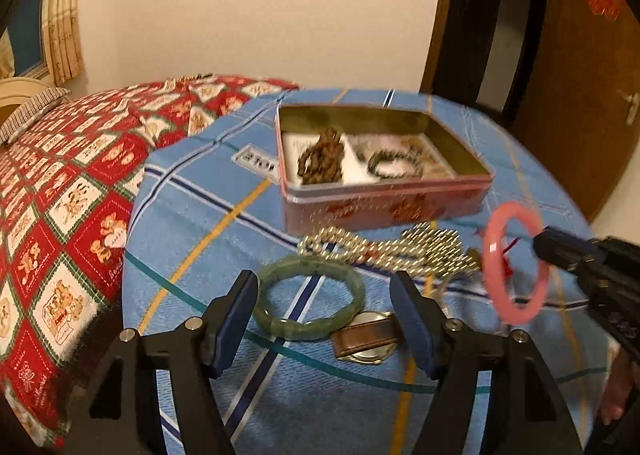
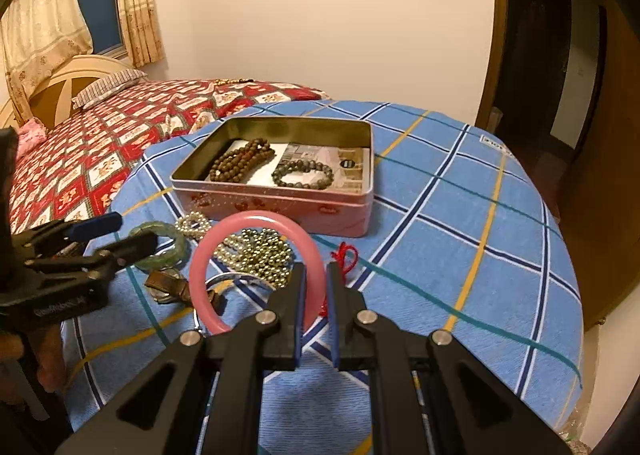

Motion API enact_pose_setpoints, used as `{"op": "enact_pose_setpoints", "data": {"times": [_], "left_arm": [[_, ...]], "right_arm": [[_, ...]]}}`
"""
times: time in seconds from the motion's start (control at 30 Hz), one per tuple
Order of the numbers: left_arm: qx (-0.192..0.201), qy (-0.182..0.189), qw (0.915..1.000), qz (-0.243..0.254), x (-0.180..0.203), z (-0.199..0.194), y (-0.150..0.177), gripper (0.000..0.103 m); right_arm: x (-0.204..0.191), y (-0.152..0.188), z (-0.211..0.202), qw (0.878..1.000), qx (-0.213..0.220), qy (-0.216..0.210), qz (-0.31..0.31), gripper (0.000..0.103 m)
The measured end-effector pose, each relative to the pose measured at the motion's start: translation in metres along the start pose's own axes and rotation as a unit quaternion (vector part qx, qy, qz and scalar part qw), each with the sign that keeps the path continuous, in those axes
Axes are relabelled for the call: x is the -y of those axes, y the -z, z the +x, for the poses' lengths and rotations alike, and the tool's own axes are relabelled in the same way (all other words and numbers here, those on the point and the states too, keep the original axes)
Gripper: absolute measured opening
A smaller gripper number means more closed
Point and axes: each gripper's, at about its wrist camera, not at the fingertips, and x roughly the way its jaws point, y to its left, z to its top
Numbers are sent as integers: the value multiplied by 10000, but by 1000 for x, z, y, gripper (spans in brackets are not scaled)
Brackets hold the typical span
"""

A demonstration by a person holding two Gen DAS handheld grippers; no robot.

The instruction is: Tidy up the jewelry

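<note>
Gripping the pink bangle (image 2: 256, 271), your right hand-held gripper (image 2: 316, 279) holds it apparently clear of the worktop (image 2: 460, 215). Your left hand-held gripper (image 1: 324, 295) hangs released, the green bangle (image 1: 310, 301) between its fingers.

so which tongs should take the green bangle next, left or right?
Left. The left tongs are open with the green bangle lying between their fingers on the cloth. The right tongs are shut on the pink bangle, held off the table, not yet in the tin.
</note>
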Motion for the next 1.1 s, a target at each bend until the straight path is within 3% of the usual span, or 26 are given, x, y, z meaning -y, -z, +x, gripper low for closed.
{"op": "enact_pose_setpoints", "data": {"times": [0.23, 0.3, 0.4, 0.43, 0.47, 0.5, 0.7, 0.93, 1.1], "left_arm": [[-129, -225, 9992, 304, 11, 13, 2, 69], [-121, -229, 9989, 384, 13, 12, 4, 62], [-86, -233, 9982, 547, 15, 9, 5, 31], [-107, -107, 9984, 552, 13, 9, 3, 8], [-230, 110, 9987, 449, 10, 10, 3, 5], [-308, 305, 9986, 319, 7, 12, 3, 5], [-112, 507, 9983, 270, 12, -3, 1, 5], [448, 244, 9979, 397, 12, -34, -25, 5], [795, -88, 9938, 773, 20, -42, -41, 5]], "right_arm": [[3, 4, 4, 10000, -64, -48, 54, 12], [3, 5, 4, 9999, -66, -67, 61, 12], [2, 6, 4, 9999, -60, -100, 54, 12], [1, 6, 4, 9999, -62, -109, 49, 12], [0, 6, 4, 9999, -60, -120, 41, 12], [0, 6, 4, 9999, -58, -126, 34, 12], [0, 4, 0, 9999, 10, -111, 8, 12], [-2, -7, -9, 9997, 137, 25, -187, 12], [-7, -21, -13, 9982, 294, 232, -473, 12]]}}
